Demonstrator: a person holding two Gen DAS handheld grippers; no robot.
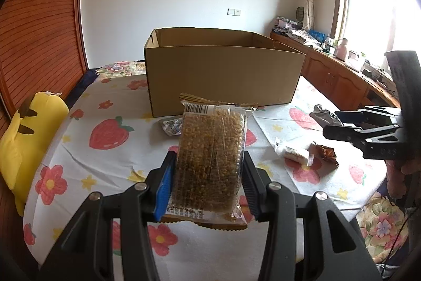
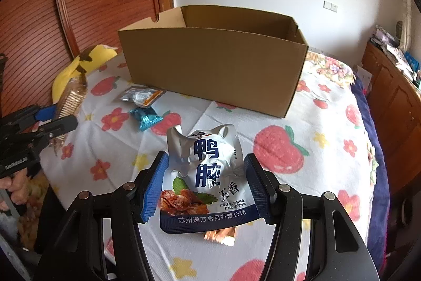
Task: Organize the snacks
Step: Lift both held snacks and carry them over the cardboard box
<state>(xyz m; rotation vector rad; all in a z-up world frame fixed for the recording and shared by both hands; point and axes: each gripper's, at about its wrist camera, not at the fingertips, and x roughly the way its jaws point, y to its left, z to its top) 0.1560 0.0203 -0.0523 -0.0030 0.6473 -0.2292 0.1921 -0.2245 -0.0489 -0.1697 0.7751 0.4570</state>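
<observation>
My left gripper (image 1: pixel 209 170) is shut on a clear-wrapped golden grain bar pack (image 1: pixel 210 159), held upright above the table. My right gripper (image 2: pixel 205 170) is shut on a silver and blue duck snack pouch (image 2: pixel 208 175), held above the cloth. An open cardboard box (image 1: pixel 223 75) stands at the back of the table; it also shows in the right wrist view (image 2: pixel 210 67). Loose snacks lie on the cloth: a white packet (image 1: pixel 292 153) and a brown packet (image 1: pixel 325 153), a silver packet (image 2: pixel 139 95) and a blue wrapped candy (image 2: pixel 146 119).
The table has a strawberry and flower cloth (image 1: pixel 110 133). A yellow plush toy (image 1: pixel 26 144) lies at its left edge. A copper wrapper (image 2: pixel 219 235) lies under the pouch. A wooden cabinet (image 1: pixel 339 78) with clutter runs along the right wall. The right gripper shows in the left wrist view (image 1: pixel 326 123).
</observation>
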